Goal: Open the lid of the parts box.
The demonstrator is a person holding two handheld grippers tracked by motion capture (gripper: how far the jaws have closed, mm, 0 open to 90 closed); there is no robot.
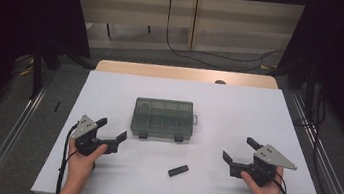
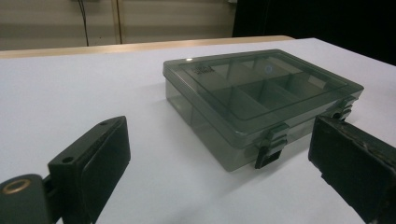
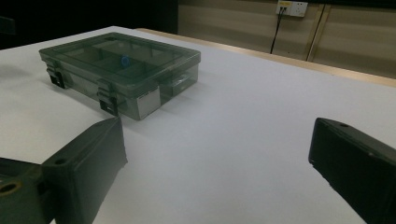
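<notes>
A smoky clear compartment box (image 1: 162, 119) lies closed in the middle of the white table (image 1: 239, 106), with two dark latches on its near side. In the left gripper view the box (image 2: 261, 98) sits just ahead to the right; in the right gripper view the box (image 3: 121, 65) is ahead to the left. My left gripper (image 1: 111, 128) rests open on the table left of the box, holding nothing. My right gripper (image 1: 239, 150) rests open to the right, also holding nothing. A small black bar (image 1: 178, 170) lies on the table between the two grippers, near the front.
The table's wooden far edge (image 1: 188, 74) shows beyond the white sheet. Metal rails (image 1: 11, 131) run along both sides of the table. Cables (image 1: 205, 56) lie on the floor behind. Bare white surface surrounds the box.
</notes>
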